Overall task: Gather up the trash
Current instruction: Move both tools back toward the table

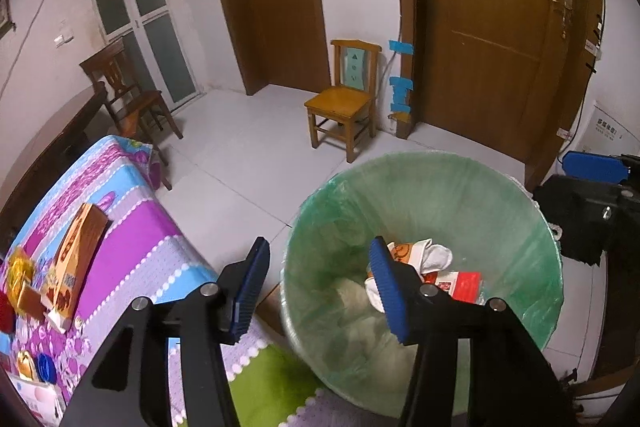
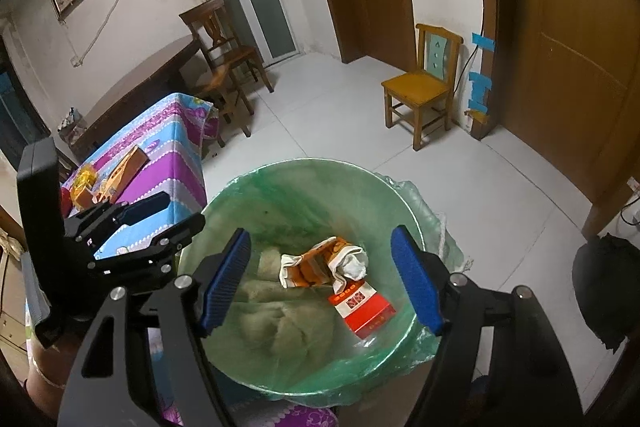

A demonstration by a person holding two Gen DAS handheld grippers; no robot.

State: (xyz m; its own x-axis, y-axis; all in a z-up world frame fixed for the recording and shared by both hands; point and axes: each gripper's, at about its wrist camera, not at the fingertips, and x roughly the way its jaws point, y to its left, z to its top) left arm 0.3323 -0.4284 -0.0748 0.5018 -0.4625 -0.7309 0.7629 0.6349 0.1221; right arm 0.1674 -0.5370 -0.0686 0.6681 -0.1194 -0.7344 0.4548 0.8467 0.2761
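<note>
The bin (image 2: 304, 267), lined with a green bag, is the landmark. Inside it, on the bottom, lie a crumpled orange-and-white wrapper (image 2: 324, 263) and, touching it on the near-right side, a red box (image 2: 362, 307). The right gripper (image 2: 324, 283) hangs above the bin's opening, jaws spread, nothing between its pads. The left gripper (image 1: 320, 287) hangs over the bin's left rim, one finger outside and one over the inside, released and empty too. Left of the bin stands a table under a striped cloth (image 1: 132, 223); on it lie an orange carton (image 1: 76, 259) and some smaller items
</note>
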